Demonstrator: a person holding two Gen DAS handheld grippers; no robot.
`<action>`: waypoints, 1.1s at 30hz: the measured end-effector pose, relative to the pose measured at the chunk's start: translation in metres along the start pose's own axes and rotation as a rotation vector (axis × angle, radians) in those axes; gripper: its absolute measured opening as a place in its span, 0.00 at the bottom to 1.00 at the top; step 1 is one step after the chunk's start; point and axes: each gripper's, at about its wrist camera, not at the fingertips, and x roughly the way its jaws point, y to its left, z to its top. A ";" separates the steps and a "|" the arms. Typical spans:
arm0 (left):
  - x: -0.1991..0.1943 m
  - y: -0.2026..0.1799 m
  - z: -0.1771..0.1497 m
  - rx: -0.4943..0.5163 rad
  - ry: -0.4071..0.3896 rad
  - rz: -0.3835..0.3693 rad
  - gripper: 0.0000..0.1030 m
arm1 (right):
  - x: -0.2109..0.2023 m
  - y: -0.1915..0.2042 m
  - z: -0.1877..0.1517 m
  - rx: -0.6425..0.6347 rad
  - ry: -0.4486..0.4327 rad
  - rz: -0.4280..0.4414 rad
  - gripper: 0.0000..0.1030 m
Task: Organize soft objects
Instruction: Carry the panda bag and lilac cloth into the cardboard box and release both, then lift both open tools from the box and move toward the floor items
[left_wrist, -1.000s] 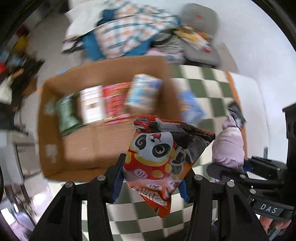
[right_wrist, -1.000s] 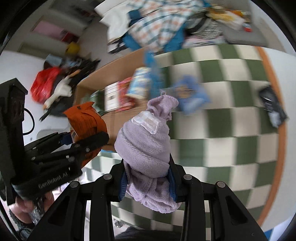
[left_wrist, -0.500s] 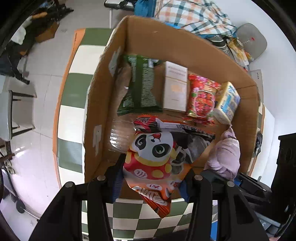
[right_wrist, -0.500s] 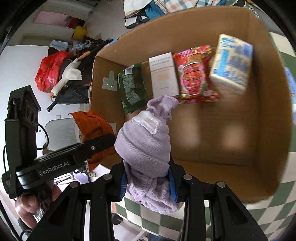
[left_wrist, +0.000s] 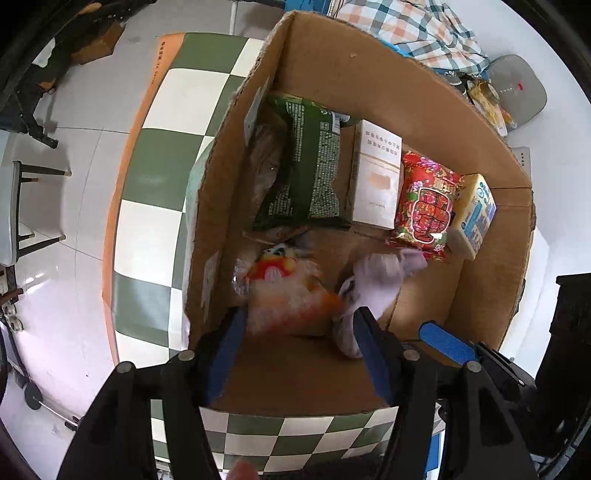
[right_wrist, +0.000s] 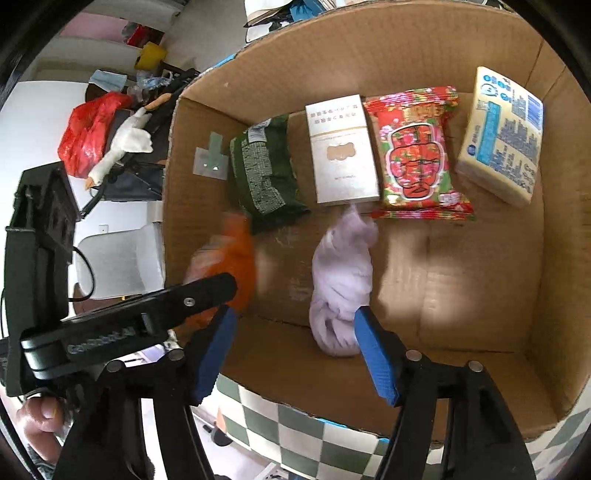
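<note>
A cardboard box (left_wrist: 369, 70) stands on the checkered table. In the left wrist view my left gripper (left_wrist: 295, 354) is open above the box's near side, and the orange panda snack bag (left_wrist: 288, 291), blurred, is below it inside the box. In the right wrist view my right gripper (right_wrist: 295, 350) is open, and the lilac cloth (right_wrist: 341, 273) is beneath it on the box floor. The cloth also shows in the left wrist view (left_wrist: 376, 280), and the orange bag in the right wrist view (right_wrist: 232, 258). The left gripper's arm (right_wrist: 129, 325) crosses the right wrist view.
Along the box's far side lie a green bag (left_wrist: 310, 173), a white carton (left_wrist: 376, 173), a red packet (left_wrist: 424, 206) and a yellow-blue pack (left_wrist: 474, 210). The green-and-white checkered table (left_wrist: 155, 177) extends left. Clothes (left_wrist: 406, 26) and clutter lie beyond.
Both grippers have opened. The panda bag and the lilac cloth have left the jaws and dropped into the box, the bag still blurred with motion.
</note>
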 end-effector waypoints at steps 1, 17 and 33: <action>-0.002 -0.001 -0.001 0.002 -0.002 -0.003 0.60 | -0.002 -0.002 0.000 0.001 0.000 0.002 0.67; -0.033 -0.025 -0.036 0.056 -0.206 0.113 0.76 | -0.042 -0.020 -0.021 -0.067 -0.057 -0.228 0.71; -0.041 -0.050 -0.078 0.104 -0.351 0.212 0.95 | -0.092 -0.032 -0.060 -0.114 -0.179 -0.428 0.78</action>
